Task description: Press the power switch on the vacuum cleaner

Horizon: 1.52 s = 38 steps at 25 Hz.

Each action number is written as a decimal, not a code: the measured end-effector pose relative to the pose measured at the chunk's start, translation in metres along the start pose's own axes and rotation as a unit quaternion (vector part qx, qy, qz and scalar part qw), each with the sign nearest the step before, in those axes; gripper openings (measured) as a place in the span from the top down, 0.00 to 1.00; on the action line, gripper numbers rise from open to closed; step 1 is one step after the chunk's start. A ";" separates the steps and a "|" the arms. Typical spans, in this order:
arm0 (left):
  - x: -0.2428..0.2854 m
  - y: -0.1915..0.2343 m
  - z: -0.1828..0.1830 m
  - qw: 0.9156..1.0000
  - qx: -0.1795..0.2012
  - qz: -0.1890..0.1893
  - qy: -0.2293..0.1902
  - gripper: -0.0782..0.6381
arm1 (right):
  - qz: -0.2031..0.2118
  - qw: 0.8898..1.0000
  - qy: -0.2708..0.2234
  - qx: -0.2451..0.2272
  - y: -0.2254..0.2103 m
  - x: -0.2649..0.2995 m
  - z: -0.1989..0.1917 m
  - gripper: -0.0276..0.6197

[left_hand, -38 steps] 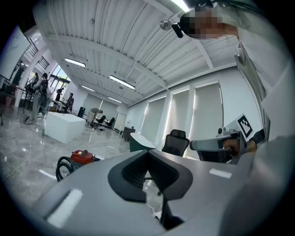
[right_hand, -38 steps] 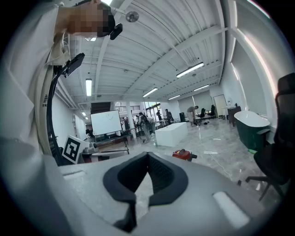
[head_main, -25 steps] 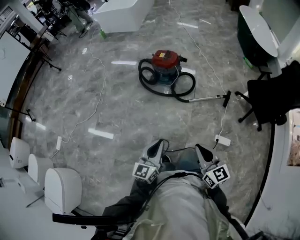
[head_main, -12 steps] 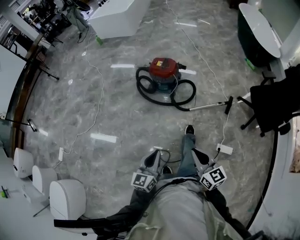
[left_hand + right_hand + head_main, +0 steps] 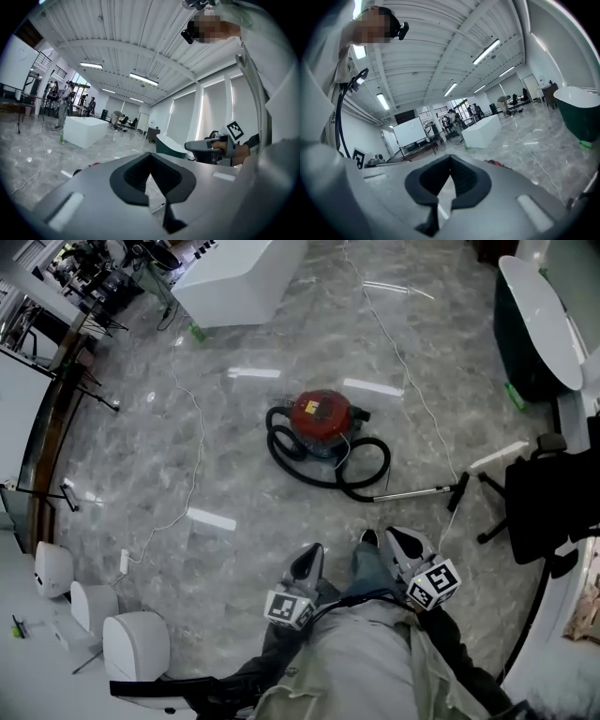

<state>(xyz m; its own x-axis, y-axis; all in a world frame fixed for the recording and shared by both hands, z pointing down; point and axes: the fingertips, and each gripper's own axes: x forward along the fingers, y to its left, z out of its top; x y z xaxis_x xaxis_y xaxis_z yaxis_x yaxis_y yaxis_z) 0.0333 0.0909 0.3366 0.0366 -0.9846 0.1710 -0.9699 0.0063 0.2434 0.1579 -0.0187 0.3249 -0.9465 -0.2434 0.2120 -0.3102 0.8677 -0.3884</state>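
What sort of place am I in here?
Probably a large open-plan office or lab hall: polished marble floor, a whiteboard, a swivel chair and long ceiling strip lights. The vacuum sits mid-floor.

The vacuum cleaner [image 5: 320, 414] has a red top and a blue-grey drum. Its hose [image 5: 309, 478] is black, and the floor [image 5: 234, 474] is veined grey marble.

Around me: glossy grey marble floor [image 5: 234, 484], white cables [image 5: 199, 442] trailing across it. White block counter [image 5: 239, 273] ahead-left, dark green tub [image 5: 525, 334] and black office chair [image 5: 553, 512] to my right. Ribbed white ceiling [image 5: 117, 37], strip lights [image 5: 144, 78], tall windows [image 5: 213, 112].
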 end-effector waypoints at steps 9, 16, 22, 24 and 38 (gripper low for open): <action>0.081 0.071 0.021 0.997 -0.029 0.064 0.013 0.89 | -0.002 1.000 -0.005 0.008 -0.080 0.069 0.045 0.96; 0.165 0.161 0.015 0.998 -0.023 0.031 0.051 0.89 | -0.043 0.998 0.038 0.023 -0.113 0.137 0.036 0.96; 0.239 0.260 0.036 0.997 0.001 -0.018 0.075 0.89 | -0.087 0.995 0.035 0.033 -0.121 0.233 0.058 0.96; 0.264 0.292 0.035 0.996 0.019 -0.029 0.087 0.89 | -0.083 0.995 0.035 0.031 -0.120 0.269 0.062 0.96; 0.467 0.444 -0.167 0.959 0.125 -0.056 0.250 0.89 | -0.175 0.975 0.119 0.069 -0.247 0.334 -0.086 0.96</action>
<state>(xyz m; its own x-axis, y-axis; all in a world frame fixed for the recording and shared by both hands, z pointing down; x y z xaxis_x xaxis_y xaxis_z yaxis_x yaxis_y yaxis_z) -0.3402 -0.3370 0.6844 0.1943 -0.7699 0.6079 -0.9782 -0.1983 0.0616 -0.0736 -0.2773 0.5683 -0.7376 -0.3921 0.5498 -0.6353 0.6788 -0.3682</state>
